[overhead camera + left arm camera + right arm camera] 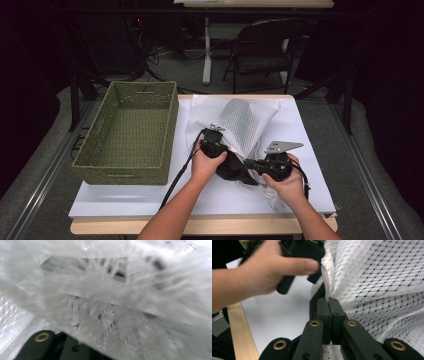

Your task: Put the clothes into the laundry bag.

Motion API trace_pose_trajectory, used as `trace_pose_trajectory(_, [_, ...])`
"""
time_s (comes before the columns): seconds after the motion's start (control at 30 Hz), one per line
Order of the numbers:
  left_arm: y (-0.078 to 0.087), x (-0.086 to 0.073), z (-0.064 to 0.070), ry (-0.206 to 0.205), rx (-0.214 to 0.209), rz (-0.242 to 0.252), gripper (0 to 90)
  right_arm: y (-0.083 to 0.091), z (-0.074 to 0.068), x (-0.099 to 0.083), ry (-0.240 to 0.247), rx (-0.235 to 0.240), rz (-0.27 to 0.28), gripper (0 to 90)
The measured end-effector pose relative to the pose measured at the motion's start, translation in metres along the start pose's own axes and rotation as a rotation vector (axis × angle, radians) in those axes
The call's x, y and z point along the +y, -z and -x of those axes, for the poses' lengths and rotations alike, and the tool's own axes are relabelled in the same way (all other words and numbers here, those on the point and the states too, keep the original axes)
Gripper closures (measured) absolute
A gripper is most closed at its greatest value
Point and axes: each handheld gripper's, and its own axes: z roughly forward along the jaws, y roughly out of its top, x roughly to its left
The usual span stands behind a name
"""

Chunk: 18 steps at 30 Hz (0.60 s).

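Observation:
A white mesh bag [245,120] lies on the middle of the white sheet, with something black [231,170] at its near end between the two hands. My right gripper [328,302] is shut on the seamed edge of the mesh bag [374,277]; from above, the right gripper [250,163] points left at the dark bundle. My left gripper [216,142] is held against the bag's left edge, its tips hidden by mesh. Blurred white mesh [112,290] lies over the left gripper view, so its jaws are hidden.
An empty green woven basket [125,175] stands on the left part of the table. The white sheet [150,195] covers the tabletop up to its wooden front edge [200,226]. A dark chair [265,50] stands beyond the table.

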Motion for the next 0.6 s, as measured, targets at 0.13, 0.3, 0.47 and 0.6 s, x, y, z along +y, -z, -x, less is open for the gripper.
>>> trace_pose_trajectory(0.13, [0.008,-0.002,0.000,-0.011,-0.014,-0.001,57.7,0.001,0.004,-0.001,-0.014,-0.014,0.002,89.7])
trace_pose_trajectory(0.3, [0.023,-0.008,-0.005,0.002,-0.033,-0.003,49.8,0.003,0.008,-0.002,-0.026,-0.023,0.004,89.7])
trace_pose_trajectory(0.47, [0.033,-0.013,-0.006,-0.006,-0.030,-0.001,45.0,0.004,0.009,-0.002,-0.028,-0.029,0.007,89.7])
trace_pose_trajectory(0.6, [0.045,-0.019,-0.007,-0.013,-0.041,0.006,42.9,0.005,0.011,-0.003,-0.030,-0.031,0.012,89.7])
